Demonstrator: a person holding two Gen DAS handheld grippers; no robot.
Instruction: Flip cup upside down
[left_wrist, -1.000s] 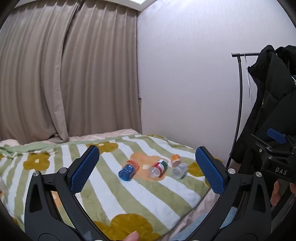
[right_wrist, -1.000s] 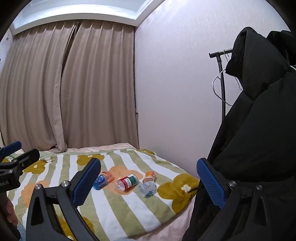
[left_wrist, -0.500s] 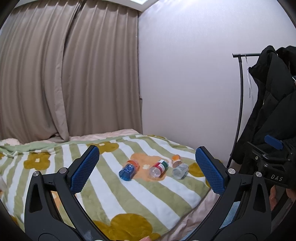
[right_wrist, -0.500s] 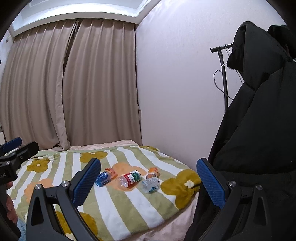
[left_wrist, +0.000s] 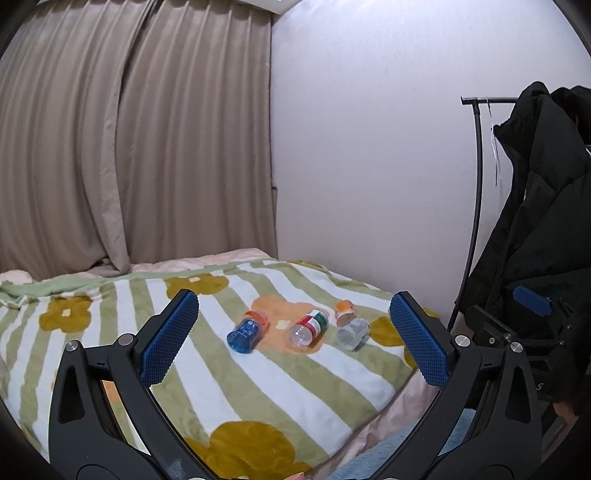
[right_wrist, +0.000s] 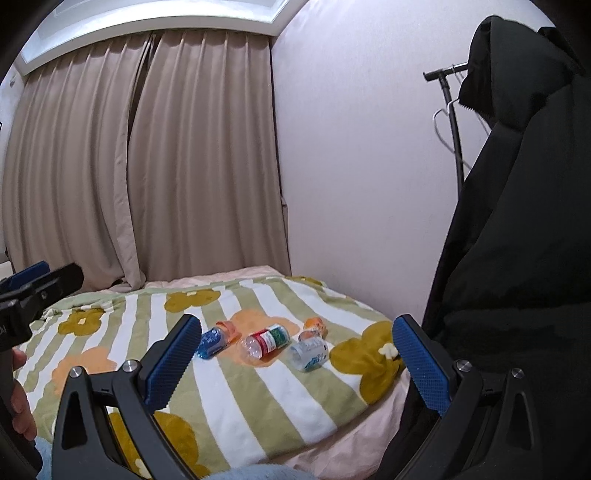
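Observation:
Three small cups lie on their sides in a row on the striped flower blanket (left_wrist: 317, 384): a blue one (left_wrist: 245, 332) (right_wrist: 214, 338), a clear one with a red and green label (left_wrist: 306, 328) (right_wrist: 264, 339), and a clear one with an orange end (left_wrist: 351, 326) (right_wrist: 310, 347). My left gripper (left_wrist: 293, 343) is open and empty, well short of them. My right gripper (right_wrist: 297, 363) is open and empty, also short of them. Its fingers (left_wrist: 532, 301) show at the right of the left wrist view.
The bed stands against a white wall (left_wrist: 369, 166), with beige curtains (left_wrist: 129, 147) behind. A black coat (right_wrist: 517, 221) hangs on a clothes rack (left_wrist: 478, 184) at the right, close to my right gripper. The blanket's front edge (right_wrist: 332, 443) drops off below.
Both grippers have drifted slightly; the cups appear a little nearer and more centred in the right wrist view. Nothing was grasped or moved on the bed.

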